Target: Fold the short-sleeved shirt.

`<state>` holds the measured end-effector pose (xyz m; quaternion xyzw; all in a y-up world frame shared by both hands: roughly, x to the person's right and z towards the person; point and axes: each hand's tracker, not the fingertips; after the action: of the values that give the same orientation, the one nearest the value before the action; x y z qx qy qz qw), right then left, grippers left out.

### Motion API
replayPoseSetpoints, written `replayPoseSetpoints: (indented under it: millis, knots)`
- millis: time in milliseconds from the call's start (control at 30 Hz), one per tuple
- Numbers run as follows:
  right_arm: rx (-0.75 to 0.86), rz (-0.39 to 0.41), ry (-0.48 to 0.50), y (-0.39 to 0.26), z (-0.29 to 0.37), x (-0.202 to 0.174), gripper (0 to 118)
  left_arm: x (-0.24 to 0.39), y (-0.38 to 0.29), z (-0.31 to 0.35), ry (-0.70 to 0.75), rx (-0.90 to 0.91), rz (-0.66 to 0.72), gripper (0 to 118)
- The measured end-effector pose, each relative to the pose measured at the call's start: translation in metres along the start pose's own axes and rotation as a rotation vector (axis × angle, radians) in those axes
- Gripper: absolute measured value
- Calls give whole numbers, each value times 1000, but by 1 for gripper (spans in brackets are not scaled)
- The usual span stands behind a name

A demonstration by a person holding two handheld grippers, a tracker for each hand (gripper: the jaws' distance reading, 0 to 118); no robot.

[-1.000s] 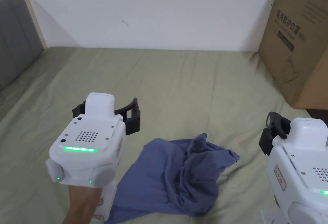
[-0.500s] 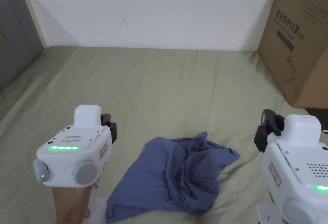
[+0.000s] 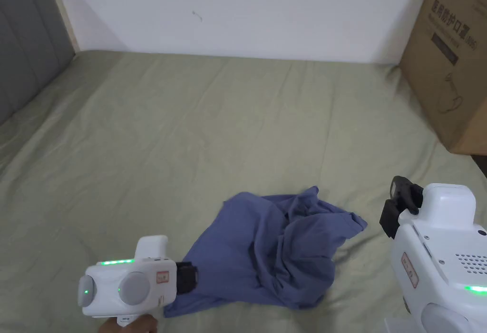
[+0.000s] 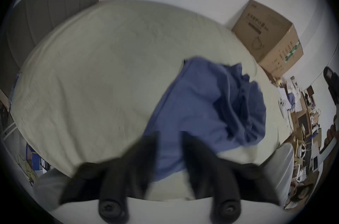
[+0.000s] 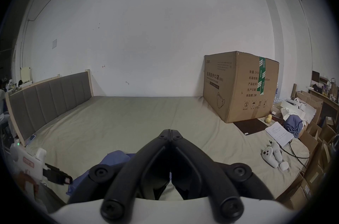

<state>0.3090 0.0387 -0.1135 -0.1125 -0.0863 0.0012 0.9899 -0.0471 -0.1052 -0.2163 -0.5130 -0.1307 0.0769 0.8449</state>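
Presently noted: left gripper [image 4: 169, 138] jaws apart, low at near corner of crumpled blue short-sleeved shirt [image 3: 271, 250] on bed [image 3: 190, 124]; right gripper [image 5: 171, 131] closed, empty, raised.

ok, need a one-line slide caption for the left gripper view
Left gripper, jaws open, at the near edge of the crumpled blue shirt on the green bed sheet.

Head view looks down from above the bed [image 3: 190, 124] toward the wall; left gripper view sits low, close; right gripper view faces the wall, level; all share the cardboard box [image 5: 240, 86].
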Motion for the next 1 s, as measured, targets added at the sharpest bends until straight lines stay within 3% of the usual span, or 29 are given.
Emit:
replayPoseSetpoints:
  millis: [67, 233, 300, 367, 433, 500, 533, 567, 633, 700, 733, 767, 933, 1000]
  knots:
    - [-17, 3, 6, -4, -3, -1, 0, 1, -8, -11, 48, -36, -5, 100]
    - [-41, 9, 20, -11, -7, -3, 0, 4, -14, -25, 81, -49, -7, 103]
    - [-48, 13, 22, -13, -9, -3, 0, 7, -15, -31, 115, -60, 8, 95]
    - [-56, 15, 22, -16, -11, -1, 0, 11, -17, -39, 118, -59, -1, 61]
    - [-67, 12, 23, -18, -15, 1, 0, 18, -19, -45, 164, -72, -88, 59]
    - [-80, 10, 19, -21, -19, 4, 0, 24, -19, -43, 179, -60, -136, 48]
    - [-88, 7, 17, -23, -22, 6, 0, 26, -19, -40, 171, -60, -139, 36]
    - [-100, 2, 13, -25, -27, 9, 0, 27, -18, -38, 157, -48, -143, 8]
    - [-142, -15, 4, -29, -40, 15, 0, 28, -15, -31, 97, -27, -124, 5]
    - [-211, -25, -10, -35, -59, 22, 23, 29, -11, -21, 78, 8, -126, 5]
    - [-247, -31, -22, -38, -71, 27, 40, 30, -8, -13, 66, 40, -114, 5]
    - [-287, -41, -11, -42, -85, 32, 67, 30, -5, -6, 51, 53, -100, 5]
    - [-488, -104, 3, -72, -162, 53, 105, 29, 10, 12, -18, 97, -70, 5]
    - [-559, -117, 1, -87, -190, 58, 106, 28, 12, 7, -20, 103, -77, 5]
